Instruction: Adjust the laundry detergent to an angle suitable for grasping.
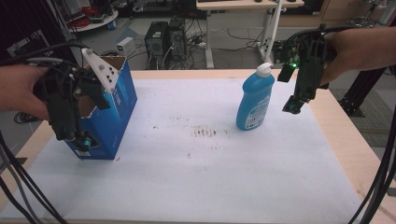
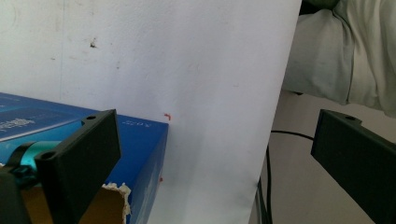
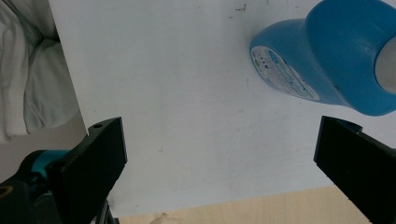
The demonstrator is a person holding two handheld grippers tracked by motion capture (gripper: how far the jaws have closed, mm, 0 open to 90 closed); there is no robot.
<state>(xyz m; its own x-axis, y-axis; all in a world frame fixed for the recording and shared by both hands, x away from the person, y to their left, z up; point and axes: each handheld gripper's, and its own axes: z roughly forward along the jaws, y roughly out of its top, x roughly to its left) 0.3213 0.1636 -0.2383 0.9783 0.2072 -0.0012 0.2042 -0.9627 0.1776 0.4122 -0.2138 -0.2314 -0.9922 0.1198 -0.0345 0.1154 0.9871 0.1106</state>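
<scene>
Right gripper (image 1: pixel 295 103) hangs at the upper right of the high view, pointing down, jaws spread wide with nothing between them. We see the blue plastic detergent bottle with a white cap (image 1: pixel 255 100) just to its left in that frame, standing upright on the white sheet covering the table (image 1: pixel 196 186), so its long axis runs vertically. In the right gripper view the bottle (image 3: pixel 327 65) sits at the upper right, off the line between the jaws, so we judge the coming move as a sideways shift toward it before any closing. This hand is clearly the nearer one to the bottle.

Our left gripper (image 1: pixel 70 133) is at the middle left of the high view, also wide open and holding nothing, poised over the torn top of the open blue cardboard box (image 1: pixel 109 116). In the left gripper view the box's corner (image 2: pixel 140 149) lies under the left jaw.

Between box and bottle the sheet is bare apart from some faint marks, leaving free room to move. The bottle stands near the sheet's far edge, with wooden table (image 1: pixel 348 140) showing to the right.
</scene>
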